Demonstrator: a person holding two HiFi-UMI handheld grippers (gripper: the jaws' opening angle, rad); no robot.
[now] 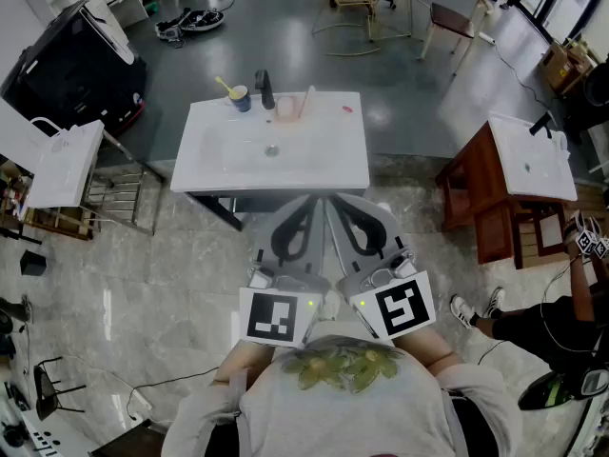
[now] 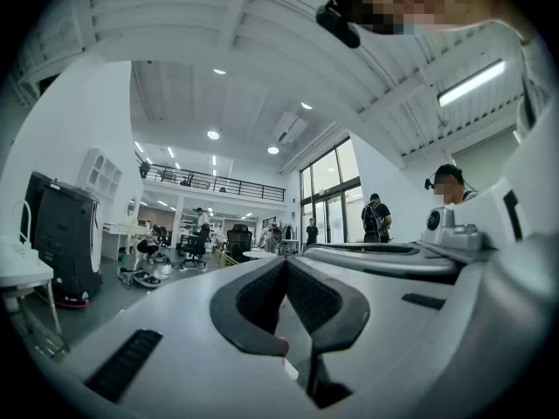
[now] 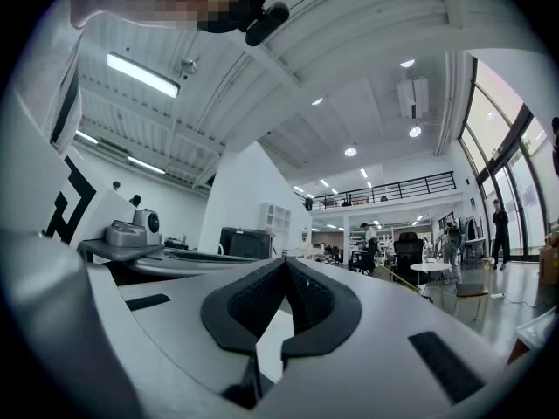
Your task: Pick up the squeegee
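The white washbasin worktop [image 1: 324, 165] stands at 12 o'clock from me, on the grey floor [image 1: 190, 284].

Both tools are held low at 6 o'clock, close to my chest and side by side, pointing toward the basin's near edge.
- Left gripper [image 1: 312, 203]: in the left gripper view its fingers [image 2: 262, 299] are pressed together at the tips, with nothing between them.
- Right gripper [image 1: 333, 203]: in the right gripper view its fingers [image 3: 323, 308] are likewise pressed together and empty.

The squeegee [image 1: 295, 106] appears to be the pale, pinkish item lying on the worktop's far rim at 12 o'clock, well apart from both grippers. The view is too small to confirm its shape.

At its 9 o'clock, just beside it, stands the black faucet [image 1: 265, 88]. Further toward 9 o'clock is a blue cup [image 1: 240, 97] holding a yellow stick.
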